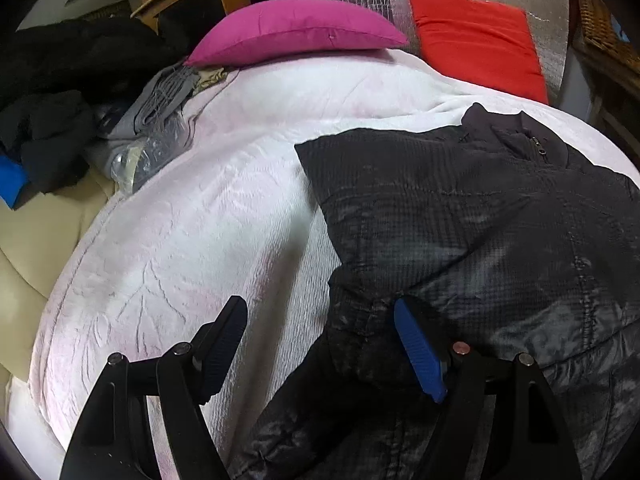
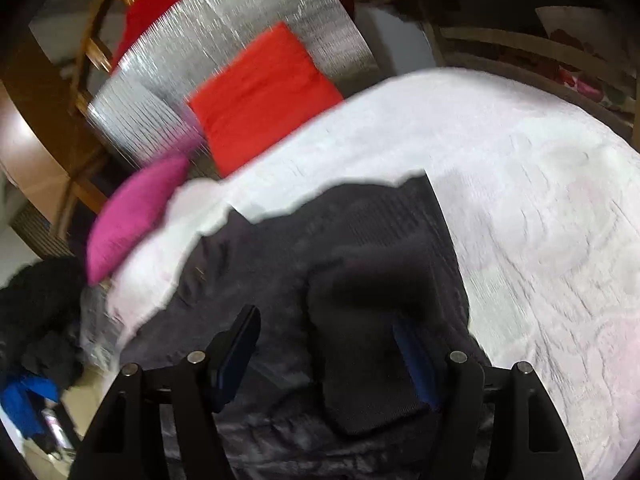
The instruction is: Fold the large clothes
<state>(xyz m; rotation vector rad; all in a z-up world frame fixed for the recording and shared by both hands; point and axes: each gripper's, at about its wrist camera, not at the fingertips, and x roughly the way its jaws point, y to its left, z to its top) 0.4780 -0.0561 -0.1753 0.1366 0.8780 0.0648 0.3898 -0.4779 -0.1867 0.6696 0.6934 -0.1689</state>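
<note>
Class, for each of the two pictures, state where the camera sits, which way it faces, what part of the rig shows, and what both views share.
Left wrist view: on the left gripper, looking forward and down at the black jacket on the white blanket; both open fingers show.
Right wrist view: on the right gripper, looking down over the jacket; both open fingers show; blurred.
Shared: jacket, blanket, pink cushion, red cushion.

The left gripper (image 1: pixel 320 320) is a matte black frame of angled linkage arms joined by round silver-headed pivot pins, with long ribbed pads: one black, one bright blue. The right gripper (image 2: pixel 326 330), blurred in its own camera, shows the same black arms and silver pins, and a blue pad on one of its fingers (image 2: pixel 416 364).
</note>
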